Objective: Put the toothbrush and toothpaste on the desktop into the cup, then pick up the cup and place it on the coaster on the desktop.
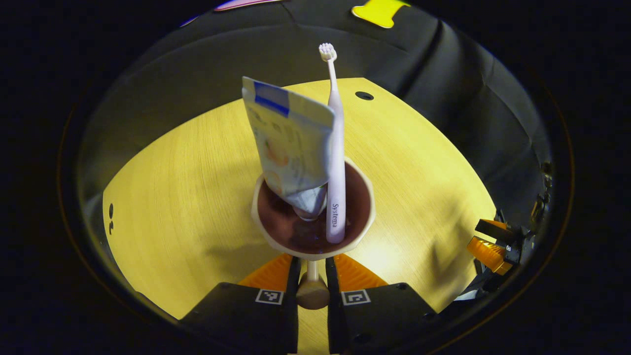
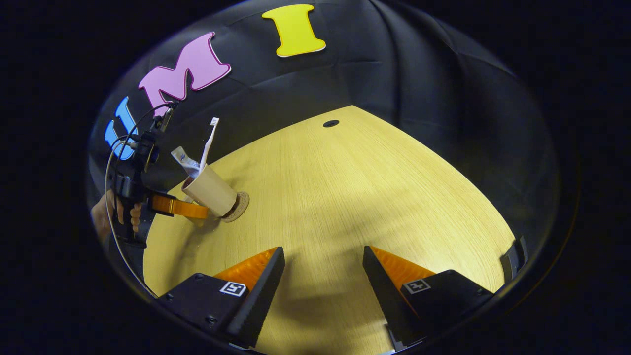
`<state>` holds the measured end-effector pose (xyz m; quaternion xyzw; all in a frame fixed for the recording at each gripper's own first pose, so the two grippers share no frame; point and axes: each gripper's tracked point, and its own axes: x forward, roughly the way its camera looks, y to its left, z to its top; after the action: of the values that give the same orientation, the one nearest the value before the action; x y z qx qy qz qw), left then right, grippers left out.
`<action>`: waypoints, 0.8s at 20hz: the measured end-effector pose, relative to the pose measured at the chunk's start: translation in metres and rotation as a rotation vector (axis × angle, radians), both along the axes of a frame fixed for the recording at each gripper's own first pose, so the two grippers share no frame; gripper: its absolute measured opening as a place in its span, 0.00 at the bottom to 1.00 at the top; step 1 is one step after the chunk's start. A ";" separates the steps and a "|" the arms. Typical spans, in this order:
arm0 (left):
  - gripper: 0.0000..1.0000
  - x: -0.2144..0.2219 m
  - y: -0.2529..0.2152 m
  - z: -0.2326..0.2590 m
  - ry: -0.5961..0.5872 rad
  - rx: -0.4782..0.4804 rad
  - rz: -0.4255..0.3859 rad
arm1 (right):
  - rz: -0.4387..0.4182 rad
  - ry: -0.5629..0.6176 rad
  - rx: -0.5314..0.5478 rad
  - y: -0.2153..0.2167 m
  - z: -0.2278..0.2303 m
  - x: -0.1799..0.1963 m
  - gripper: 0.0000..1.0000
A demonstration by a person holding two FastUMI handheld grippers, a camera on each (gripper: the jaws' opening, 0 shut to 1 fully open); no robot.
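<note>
The left gripper (image 1: 312,268) pinches the handle of the cup (image 1: 312,212), which rests on the coaster (image 2: 237,206). The toothpaste (image 1: 291,148) and toothbrush (image 1: 335,162) stand inside the cup. The right gripper (image 2: 323,268) hangs wide apart, well away from the cup

1 cup (image 1: 312,212), 1 toothbrush (image 1: 336,148), 1 toothpaste (image 1: 291,148), 1 coaster (image 2: 238,206).

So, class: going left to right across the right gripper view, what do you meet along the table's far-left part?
Hand → left claw → cup → coaster → table hole.
</note>
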<state>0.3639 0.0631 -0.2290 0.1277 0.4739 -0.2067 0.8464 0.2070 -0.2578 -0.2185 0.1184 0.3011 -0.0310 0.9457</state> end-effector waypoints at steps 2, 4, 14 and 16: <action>0.28 0.000 -0.001 -0.005 0.020 0.004 -0.008 | 0.003 0.007 0.003 0.001 -0.004 -0.002 0.98; 0.32 -0.005 0.005 -0.003 0.035 0.046 -0.010 | 0.014 0.016 0.006 0.006 -0.007 -0.004 0.98; 0.57 -0.018 0.006 0.020 -0.036 -0.025 0.030 | 0.032 0.004 0.010 0.016 -0.003 -0.007 0.98; 0.79 -0.023 0.010 0.033 -0.086 -0.075 0.061 | 0.022 -0.012 0.009 0.016 0.004 -0.005 0.98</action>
<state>0.3409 0.0728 -0.1960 0.0902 0.4326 -0.1929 0.8761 0.2024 -0.2421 -0.2142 0.1195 0.2967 -0.0183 0.9473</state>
